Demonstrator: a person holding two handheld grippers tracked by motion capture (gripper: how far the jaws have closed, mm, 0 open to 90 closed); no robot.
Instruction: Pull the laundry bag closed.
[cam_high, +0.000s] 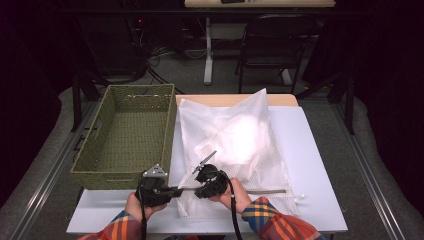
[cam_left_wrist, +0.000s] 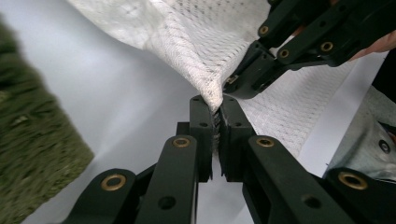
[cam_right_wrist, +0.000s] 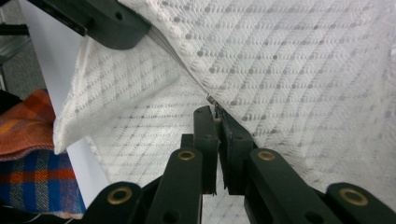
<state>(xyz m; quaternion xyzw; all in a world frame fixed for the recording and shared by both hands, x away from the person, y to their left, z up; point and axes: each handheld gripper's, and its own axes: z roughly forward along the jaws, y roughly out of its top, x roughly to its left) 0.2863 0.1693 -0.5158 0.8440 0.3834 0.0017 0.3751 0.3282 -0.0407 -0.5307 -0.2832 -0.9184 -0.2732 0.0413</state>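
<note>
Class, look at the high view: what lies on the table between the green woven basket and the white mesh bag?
Nothing: the basket and mesh bag sit side by side on the table, nearly touching, as the high view shows.

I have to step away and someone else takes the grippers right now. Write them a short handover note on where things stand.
Left gripper: shut on the near left corner of the mesh bag, pinching the fabric edge.
Right gripper: shut on the zipper pull, on the bag's near edge just right of the left gripper.
Things: the bag lies flat on the white table with white contents inside; the zipper runs along its near edge. The green basket sits empty to the bag's left.
Done: both grips are set.
Left: whether the zipper is being opened or closed cannot be told; the basket is probably where things go next.
</note>
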